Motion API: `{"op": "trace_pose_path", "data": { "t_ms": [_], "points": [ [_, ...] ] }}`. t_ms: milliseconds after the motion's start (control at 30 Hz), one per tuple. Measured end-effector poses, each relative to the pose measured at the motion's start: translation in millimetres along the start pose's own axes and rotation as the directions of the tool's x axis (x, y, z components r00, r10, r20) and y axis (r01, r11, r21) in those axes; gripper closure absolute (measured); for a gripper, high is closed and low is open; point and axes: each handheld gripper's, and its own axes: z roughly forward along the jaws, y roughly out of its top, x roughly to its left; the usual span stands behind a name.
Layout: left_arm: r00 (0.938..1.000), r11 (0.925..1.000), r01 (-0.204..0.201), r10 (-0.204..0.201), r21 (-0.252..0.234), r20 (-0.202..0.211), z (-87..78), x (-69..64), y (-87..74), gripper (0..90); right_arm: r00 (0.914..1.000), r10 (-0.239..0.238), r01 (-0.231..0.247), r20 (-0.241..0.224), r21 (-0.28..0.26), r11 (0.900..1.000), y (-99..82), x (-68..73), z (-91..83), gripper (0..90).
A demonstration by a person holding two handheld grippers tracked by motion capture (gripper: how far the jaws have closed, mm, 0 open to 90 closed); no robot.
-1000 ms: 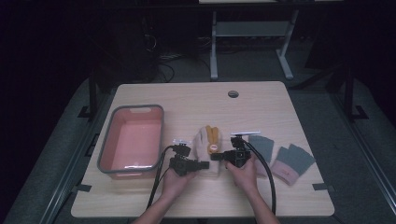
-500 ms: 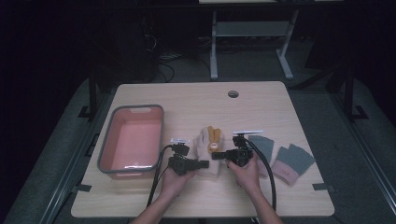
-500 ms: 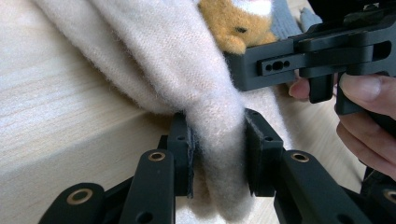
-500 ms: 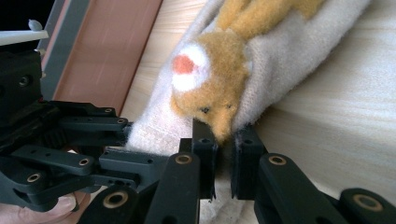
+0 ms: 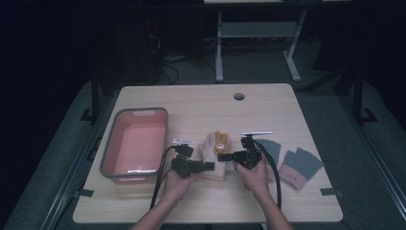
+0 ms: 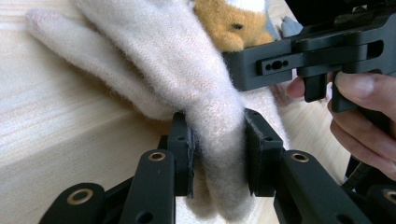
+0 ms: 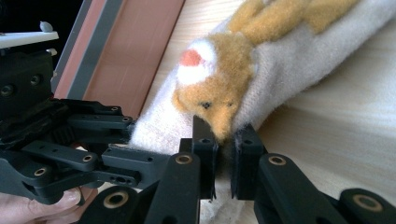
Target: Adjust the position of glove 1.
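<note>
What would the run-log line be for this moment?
left claw: shut on cream glove | right claw: shut on cream glove | pink bin: empty | grey gloves: untouched

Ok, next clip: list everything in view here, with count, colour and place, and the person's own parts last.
Table: one, light wood, bearing everything.
Bin: one, pink with grey rim, table's left side.
Cream glove: one, cream with an orange animal patch, table's middle, between the grippers.
Grey gloves: two, grey with pink cuffs, table's right side.
Stand: one, white, on the floor behind the table.
Left gripper: one, black, shut on the cream glove.
Right gripper: one, black, shut on the cream glove at the patch.
Hands: two, coming in from the bottom edge.
</note>
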Motion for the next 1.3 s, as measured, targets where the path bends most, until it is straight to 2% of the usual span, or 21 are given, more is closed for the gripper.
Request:
{"op": "trace_pose_path", "data": {
  "t_ms": [300, 633, 933, 1233, 1300],
  "points": [
    [0.9996, 0.9995, -0.023, 0.024, -0.023, 0.017, -13.9, -6.4, 11.6, 67.7, 0.9993, -0.007, 0.006, -0.036, -0.032, 0.9995, 8.9, 12.7, -10.8, 82.7],
    [0.9984, 0.9983, -0.046, 0.047, -0.037, 0.030, -26.0, -11.7, 26.5, 67.7, 0.9985, -0.021, 0.018, -0.050, -0.050, 0.9986, 19.4, 23.3, -18.9, 82.7],
    [0.9978, 0.9976, -0.050, 0.052, -0.048, 0.040, -35.9, -11.5, 34.6, 67.7, 0.9981, -0.048, 0.046, -0.039, -0.052, 0.9976, 31.0, 37.1, -22.3, 82.8],
    [0.9970, 0.9971, -0.042, 0.046, -0.064, 0.062, -49.6, -10.5, 47.5, 67.7, 0.9970, -0.063, 0.061, -0.044, -0.055, 0.9966, 43.5, 49.9, -25.1, 82.9],
    [0.9971, 0.9968, -0.047, 0.051, -0.065, 0.056, -53.0, -10.8, 50.1, 67.7, 0.9966, -0.067, 0.064, -0.048, -0.057, 0.9963, 46.3, 52.8, -25.2, 82.9]
  ]
}}
